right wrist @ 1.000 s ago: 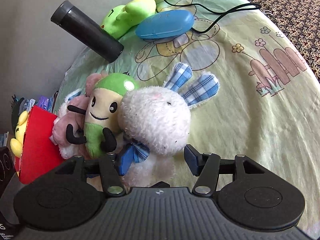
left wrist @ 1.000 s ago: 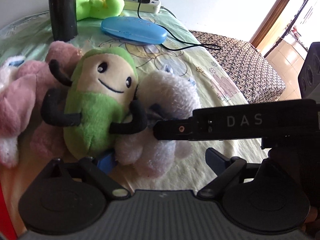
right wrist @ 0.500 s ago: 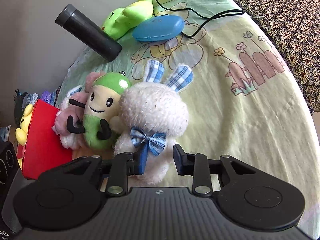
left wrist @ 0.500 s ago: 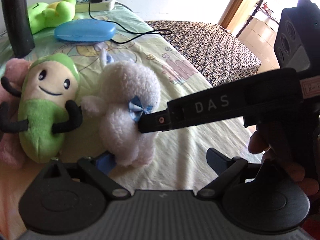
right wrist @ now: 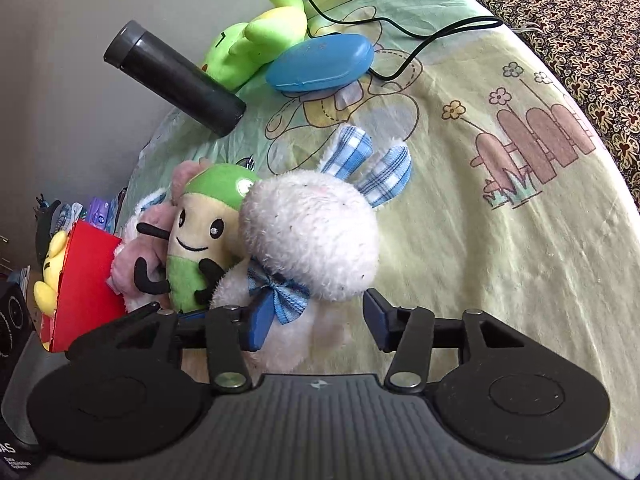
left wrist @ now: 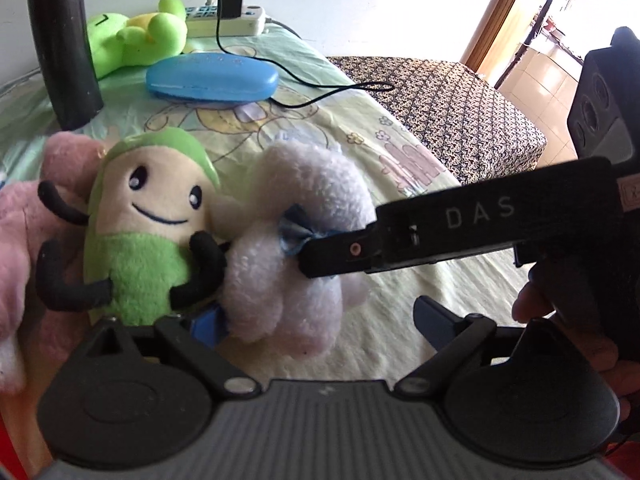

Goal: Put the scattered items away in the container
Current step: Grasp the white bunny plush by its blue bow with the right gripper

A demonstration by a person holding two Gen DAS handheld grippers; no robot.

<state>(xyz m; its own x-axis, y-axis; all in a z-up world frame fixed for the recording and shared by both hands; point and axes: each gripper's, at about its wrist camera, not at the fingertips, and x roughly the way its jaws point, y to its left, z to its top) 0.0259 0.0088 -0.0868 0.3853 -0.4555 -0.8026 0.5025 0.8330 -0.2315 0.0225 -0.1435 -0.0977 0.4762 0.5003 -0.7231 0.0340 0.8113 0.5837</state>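
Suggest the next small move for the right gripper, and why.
Probably close the right gripper on the white bunny: its open fingers already straddle the body below the bow, and the red container sits just left for the drop.

black gripper, blue fingers, "das" lettering

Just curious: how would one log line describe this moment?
right claw open, straddling white bunny | left claw open | bunny outside red container

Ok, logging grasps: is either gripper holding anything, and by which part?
Nothing is held. The right gripper straddles the white bunny below its bow, jaws open; left gripper open too.
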